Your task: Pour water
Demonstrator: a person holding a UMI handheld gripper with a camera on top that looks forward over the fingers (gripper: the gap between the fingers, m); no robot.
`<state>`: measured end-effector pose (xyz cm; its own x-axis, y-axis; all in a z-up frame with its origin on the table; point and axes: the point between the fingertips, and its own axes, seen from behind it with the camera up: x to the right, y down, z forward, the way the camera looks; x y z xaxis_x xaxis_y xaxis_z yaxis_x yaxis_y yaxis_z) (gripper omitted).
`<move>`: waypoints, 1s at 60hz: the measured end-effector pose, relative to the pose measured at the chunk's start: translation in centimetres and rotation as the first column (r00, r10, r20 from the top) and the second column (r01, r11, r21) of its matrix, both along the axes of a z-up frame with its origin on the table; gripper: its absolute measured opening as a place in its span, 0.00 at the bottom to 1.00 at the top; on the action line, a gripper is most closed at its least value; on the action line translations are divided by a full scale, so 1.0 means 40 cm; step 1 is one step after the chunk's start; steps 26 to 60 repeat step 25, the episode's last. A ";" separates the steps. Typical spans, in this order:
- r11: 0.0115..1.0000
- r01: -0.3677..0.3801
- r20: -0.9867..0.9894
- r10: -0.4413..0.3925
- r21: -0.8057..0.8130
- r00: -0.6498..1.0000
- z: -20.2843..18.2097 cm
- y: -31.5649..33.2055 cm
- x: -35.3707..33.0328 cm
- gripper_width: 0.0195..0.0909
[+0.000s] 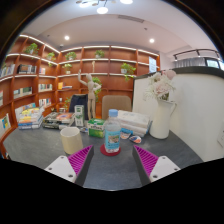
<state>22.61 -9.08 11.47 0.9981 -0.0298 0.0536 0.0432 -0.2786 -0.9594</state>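
Clear water bottle (blue label), upright, beside pale cup

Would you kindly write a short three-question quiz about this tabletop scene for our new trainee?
1. True or false: the gripper is shut on the water bottle.
2. What stands just beside the bottle on the table? A) a white cup B) a kettle C) a bowl
3. Fill in: the white vase holds ____.

Key: 1. False; the jaws are open, and the bottle stands just ahead of them on the table. 2. A. 3. Flowers.
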 end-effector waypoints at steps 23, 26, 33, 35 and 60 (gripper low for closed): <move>0.998 -0.035 -0.017 0.036 0.048 0.999 0.049 -0.065 -0.040 0.83; 0.998 -0.031 -0.016 0.032 0.052 0.999 0.050 -0.066 -0.038 0.83; 0.998 -0.031 -0.016 0.032 0.052 0.999 0.050 -0.066 -0.038 0.83; 0.998 -0.031 -0.016 0.032 0.052 0.999 0.050 -0.066 -0.038 0.83; 0.998 -0.031 -0.016 0.032 0.052 0.999 0.050 -0.066 -0.038 0.83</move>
